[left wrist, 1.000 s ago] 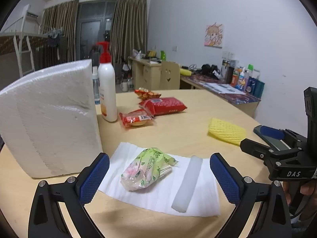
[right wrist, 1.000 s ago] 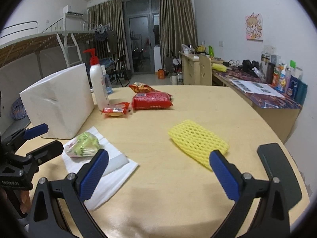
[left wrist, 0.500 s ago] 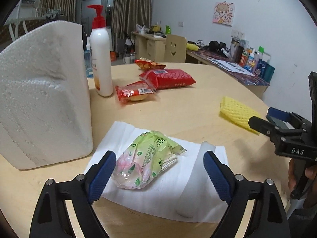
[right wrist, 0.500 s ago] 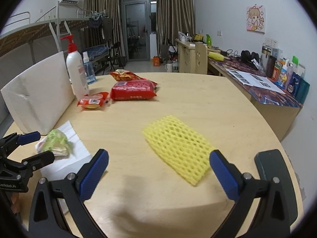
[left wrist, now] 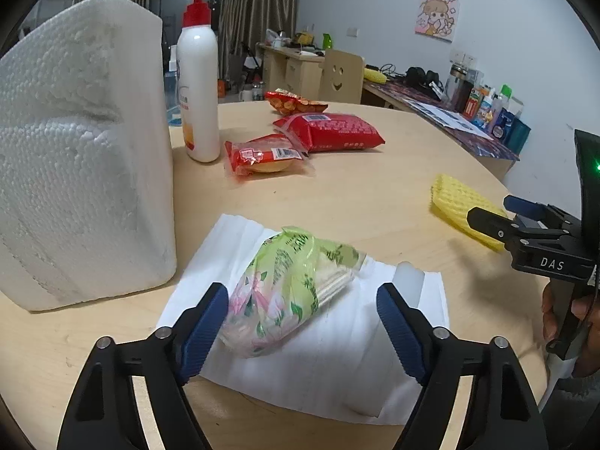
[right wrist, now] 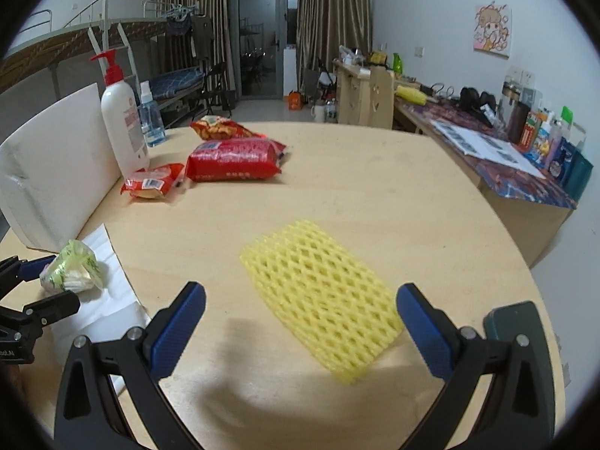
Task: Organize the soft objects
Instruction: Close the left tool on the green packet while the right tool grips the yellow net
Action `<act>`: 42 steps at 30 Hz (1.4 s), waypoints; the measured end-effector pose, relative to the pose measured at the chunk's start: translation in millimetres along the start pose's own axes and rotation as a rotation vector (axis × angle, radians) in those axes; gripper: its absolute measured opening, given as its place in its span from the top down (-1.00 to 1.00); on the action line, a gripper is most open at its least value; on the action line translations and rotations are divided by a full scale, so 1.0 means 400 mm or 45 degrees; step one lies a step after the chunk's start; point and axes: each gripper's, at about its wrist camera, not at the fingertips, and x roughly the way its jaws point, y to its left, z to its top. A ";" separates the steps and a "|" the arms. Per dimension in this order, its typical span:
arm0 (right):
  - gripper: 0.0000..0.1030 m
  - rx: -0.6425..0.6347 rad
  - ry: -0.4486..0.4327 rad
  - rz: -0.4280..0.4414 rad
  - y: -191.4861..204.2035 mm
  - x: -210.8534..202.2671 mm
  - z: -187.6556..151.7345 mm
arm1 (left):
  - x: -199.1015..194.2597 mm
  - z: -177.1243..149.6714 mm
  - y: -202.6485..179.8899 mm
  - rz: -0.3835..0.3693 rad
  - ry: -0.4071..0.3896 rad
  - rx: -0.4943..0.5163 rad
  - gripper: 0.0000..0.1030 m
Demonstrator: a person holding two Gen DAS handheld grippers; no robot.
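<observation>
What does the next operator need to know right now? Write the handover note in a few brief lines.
Left gripper: open, jaws have just been closing around the green packet, pads not yet pressing on it.
Right gripper: open, empty, hanging over the yellow foam net.
Things: the green packet lies on the white foam sheet beside the white foam block. The net lies flat on the table. Red snack bags and the pump bottle sit further back.
Done: nothing gathered yet.
Left: grip the packet, pick up the net, then sort the rest.
</observation>
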 end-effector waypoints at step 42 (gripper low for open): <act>-0.89 -0.001 0.150 -0.019 -0.013 0.069 0.006 | 0.014 0.005 -0.014 -0.038 0.019 0.051 0.28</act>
